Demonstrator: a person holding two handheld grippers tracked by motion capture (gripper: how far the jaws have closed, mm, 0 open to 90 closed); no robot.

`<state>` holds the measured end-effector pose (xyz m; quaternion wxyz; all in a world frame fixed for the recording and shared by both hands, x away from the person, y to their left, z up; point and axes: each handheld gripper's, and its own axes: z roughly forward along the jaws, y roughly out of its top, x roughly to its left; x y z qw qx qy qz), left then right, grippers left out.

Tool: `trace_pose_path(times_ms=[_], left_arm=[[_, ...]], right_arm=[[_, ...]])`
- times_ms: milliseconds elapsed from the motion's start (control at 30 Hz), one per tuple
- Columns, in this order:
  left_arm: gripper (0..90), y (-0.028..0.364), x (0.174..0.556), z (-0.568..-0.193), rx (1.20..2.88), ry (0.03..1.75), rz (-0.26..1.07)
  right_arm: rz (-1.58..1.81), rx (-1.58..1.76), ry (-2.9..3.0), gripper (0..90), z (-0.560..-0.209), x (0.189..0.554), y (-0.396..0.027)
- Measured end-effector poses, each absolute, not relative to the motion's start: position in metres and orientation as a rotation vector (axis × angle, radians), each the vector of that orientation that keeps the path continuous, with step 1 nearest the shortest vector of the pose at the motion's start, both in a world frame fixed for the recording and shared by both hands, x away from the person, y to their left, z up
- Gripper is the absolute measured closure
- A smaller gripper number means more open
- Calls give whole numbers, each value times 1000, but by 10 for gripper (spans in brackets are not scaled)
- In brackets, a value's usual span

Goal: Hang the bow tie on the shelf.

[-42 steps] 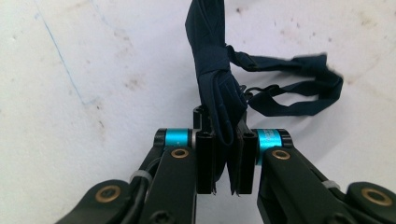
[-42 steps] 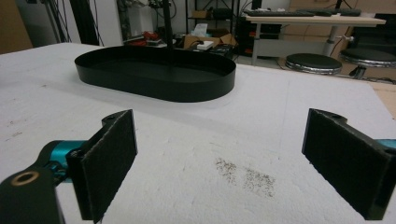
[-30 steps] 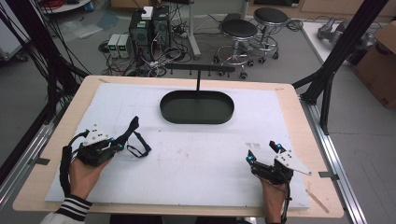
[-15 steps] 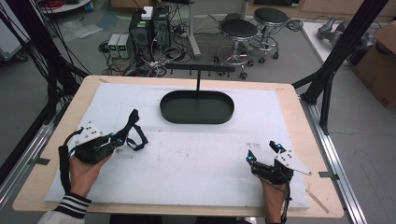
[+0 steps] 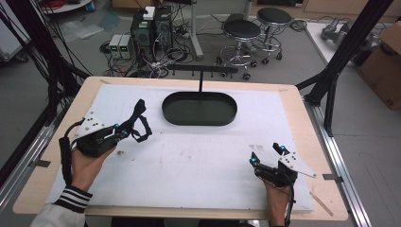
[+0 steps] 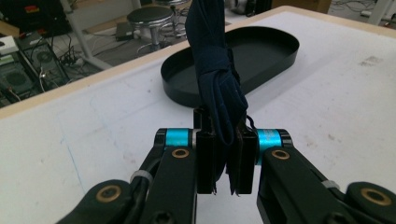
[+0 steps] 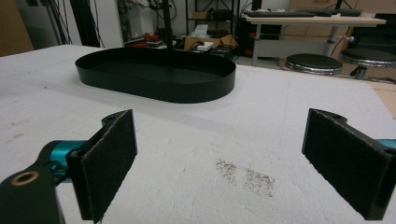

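Nearest the person, at the front edge of the white-covered bench, two hands held two grippers. The right gripper sat near the front right corner, its jaws spread wide with nothing between them; in the right gripper view its two black pads stood far apart over a small patch of dark grit on the white cover. It had not moved over the last second.

Toward the front left corner, the left gripper had its jaws closed on a dark navy fabric strap. In the left gripper view the strap rose from between the pads as a knotted, folded bundle, and its top was cut off by the frame's upper edge. From above, the strap looped up and forward from the jaws, clear of the bench. A second ago this gripper was lower and the strap drooped closer to the surface; it had since lifted and tilted toward the bench's centre. A striped sleeve cuff showed at the front edge.

Farther back, at the middle of the bench near its rear edge, lay an empty black oval tray, with a thin black T-shaped stand rising behind it.

Beyond the bench were stools, computer towers and cables on the floor. No writing or label was legible.
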<state>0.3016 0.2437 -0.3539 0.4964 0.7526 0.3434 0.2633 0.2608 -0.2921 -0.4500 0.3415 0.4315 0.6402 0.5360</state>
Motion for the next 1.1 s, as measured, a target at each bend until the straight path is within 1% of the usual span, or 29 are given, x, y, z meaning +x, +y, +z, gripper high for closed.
trace_pose_path(times_ms=[100,600,1100], left_arm=[[828,233,307,-344,1840,799,648],[829,195,334,-319,1899,701,678],[828,168,365,-304,1901,682,675]], right_arm=[[1396,1121,1662,92,-450,261,-293],[1406,1128,1656,92,-450,261,-294],[1425,1140,1649,92,-450,262,-296]])
